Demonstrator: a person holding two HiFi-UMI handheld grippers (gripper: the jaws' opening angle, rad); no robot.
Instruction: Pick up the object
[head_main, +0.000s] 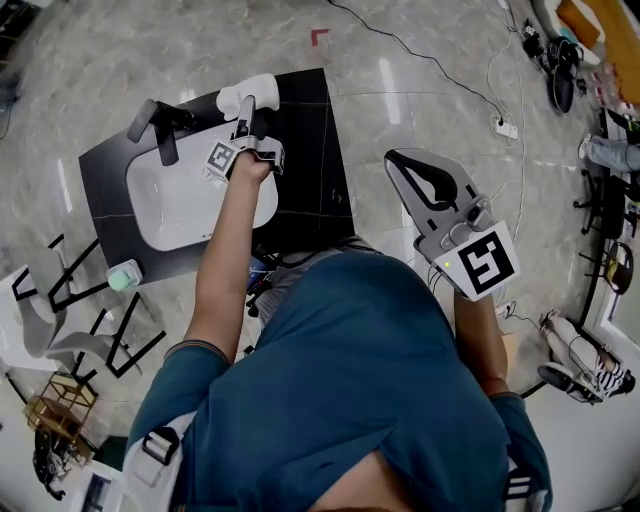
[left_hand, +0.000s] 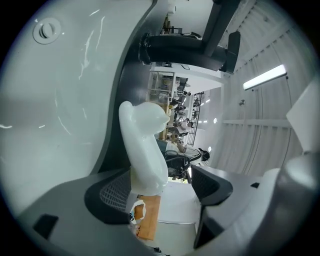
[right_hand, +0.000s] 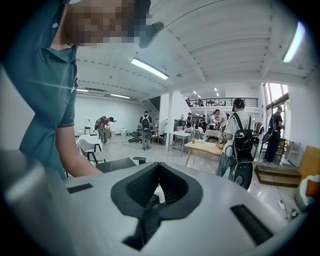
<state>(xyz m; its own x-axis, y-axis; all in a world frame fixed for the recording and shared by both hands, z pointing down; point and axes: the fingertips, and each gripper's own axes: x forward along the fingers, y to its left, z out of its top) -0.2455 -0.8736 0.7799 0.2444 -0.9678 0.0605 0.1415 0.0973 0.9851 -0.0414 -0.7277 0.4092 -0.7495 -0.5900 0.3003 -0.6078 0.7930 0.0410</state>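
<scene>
- We are finding the left gripper (head_main: 250, 122) reaching over the black tabletop (head_main: 310, 150), with its jaws standing wide apart.
- The white object (left_hand: 146, 145), glossy and rounded, is standing between those jaws. It is sitting close against one pad, though we cannot tell if it is touching. The other pad is standing well clear, so nothing is being clamped.
- In the head view, the object is resting on the tabletop just ahead of the left gripper's tips, near the tabletop's far edge.
- A white sink basin (head_main: 170, 210) is lying just beside the left gripper, on its left.
- A black faucet (head_main: 163, 125) is rising further to that same side, at the basin's far rim.
- The right gripper (right_hand: 159, 167) is hanging well apart from the tabletop, off to the right of the left gripper and over the marble floor (head_main: 420, 90).
- Its jaws are pressing together at the tips, with nothing between them.
</scene>
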